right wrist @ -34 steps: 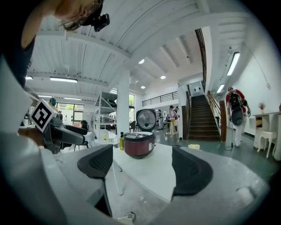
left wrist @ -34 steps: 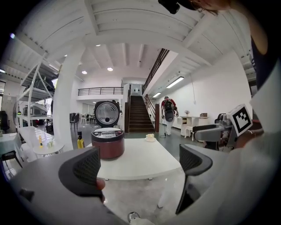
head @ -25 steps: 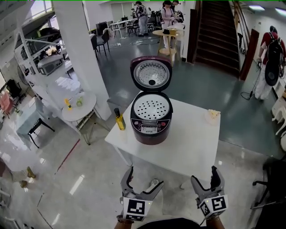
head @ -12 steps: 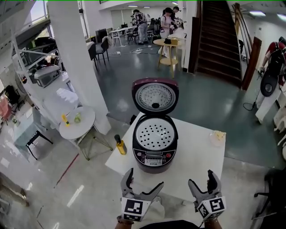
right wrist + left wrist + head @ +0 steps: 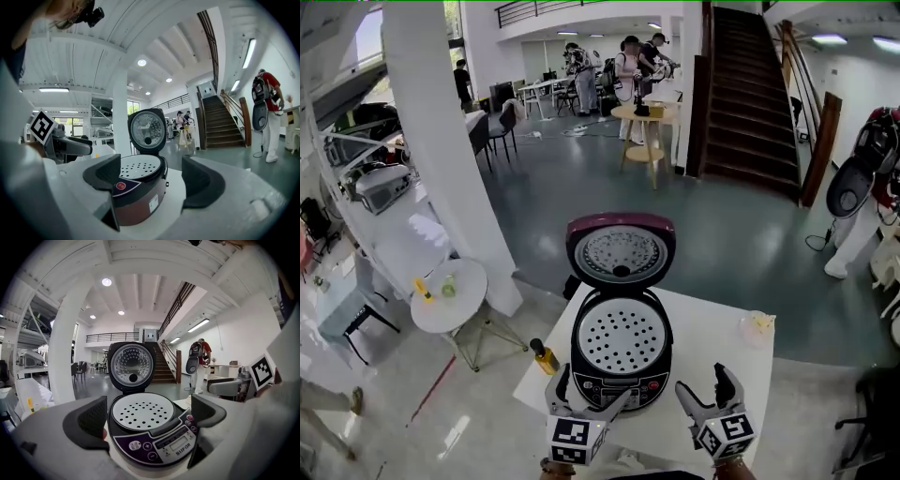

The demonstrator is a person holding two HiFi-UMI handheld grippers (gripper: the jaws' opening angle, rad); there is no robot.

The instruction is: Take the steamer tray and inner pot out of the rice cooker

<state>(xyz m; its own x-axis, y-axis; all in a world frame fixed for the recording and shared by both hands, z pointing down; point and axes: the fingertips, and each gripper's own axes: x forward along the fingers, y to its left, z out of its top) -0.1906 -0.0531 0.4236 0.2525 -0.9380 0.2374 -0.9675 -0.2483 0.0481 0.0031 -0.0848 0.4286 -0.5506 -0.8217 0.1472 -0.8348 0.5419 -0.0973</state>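
The place looks like a large open lab or office hall. It has a glossy grey floor (image 5: pixel 741 244), a dark staircase (image 5: pixel 750 103) up to a railed balcony (image 5: pixel 534 11) and a white pillar (image 5: pixel 431 141). At the back, people (image 5: pixel 623 66) stand round tables (image 5: pixel 642 114) and chairs (image 5: pixel 492 131).

The left tool (image 5: pixel 592 386) and right tool (image 5: pixel 704 382) have drawn up to the rice cooker (image 5: pixel 622 382), now close at its front.
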